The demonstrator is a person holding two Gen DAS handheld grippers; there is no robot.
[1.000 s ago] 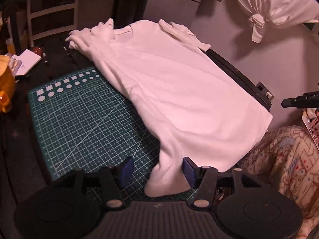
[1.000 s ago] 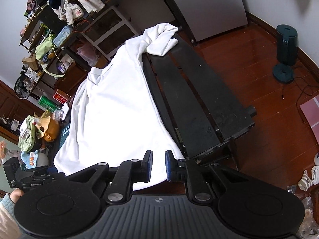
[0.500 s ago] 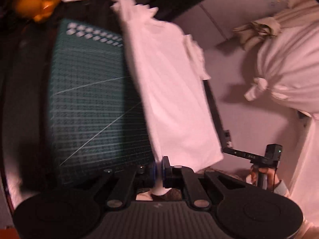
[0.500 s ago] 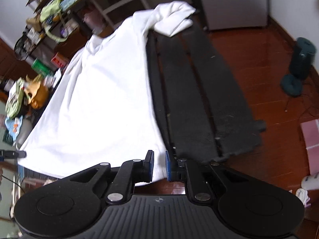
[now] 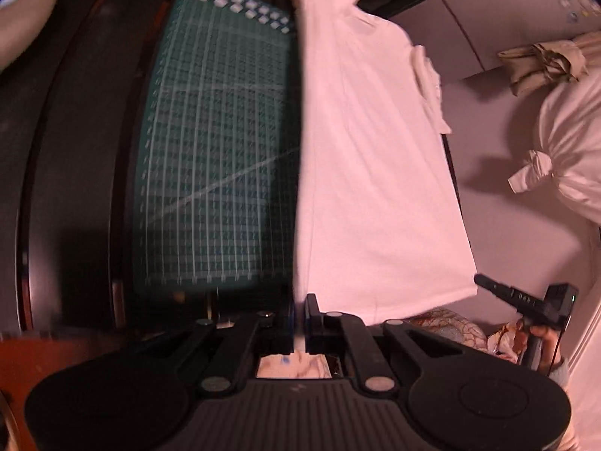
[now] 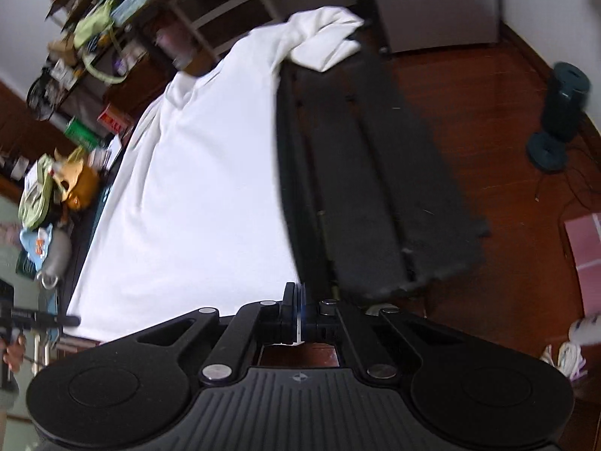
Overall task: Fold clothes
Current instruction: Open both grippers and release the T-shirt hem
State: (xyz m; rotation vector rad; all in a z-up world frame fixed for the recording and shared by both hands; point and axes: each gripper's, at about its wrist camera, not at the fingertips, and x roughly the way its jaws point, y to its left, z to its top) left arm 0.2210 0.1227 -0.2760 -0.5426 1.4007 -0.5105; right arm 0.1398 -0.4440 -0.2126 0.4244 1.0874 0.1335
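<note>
Two corners pinched: our left gripper [image 5: 299, 317] and right gripper [image 6: 299, 314], jaws just closing, clamp the white T-shirt [image 5: 372, 173] hem, the shirt stretched beside the green cutting mat [image 5: 214, 143].

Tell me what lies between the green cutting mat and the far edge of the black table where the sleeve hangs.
The white shirt covers that stretch: in the left wrist view it spreads from the green cutting mat to the table edge.
</note>
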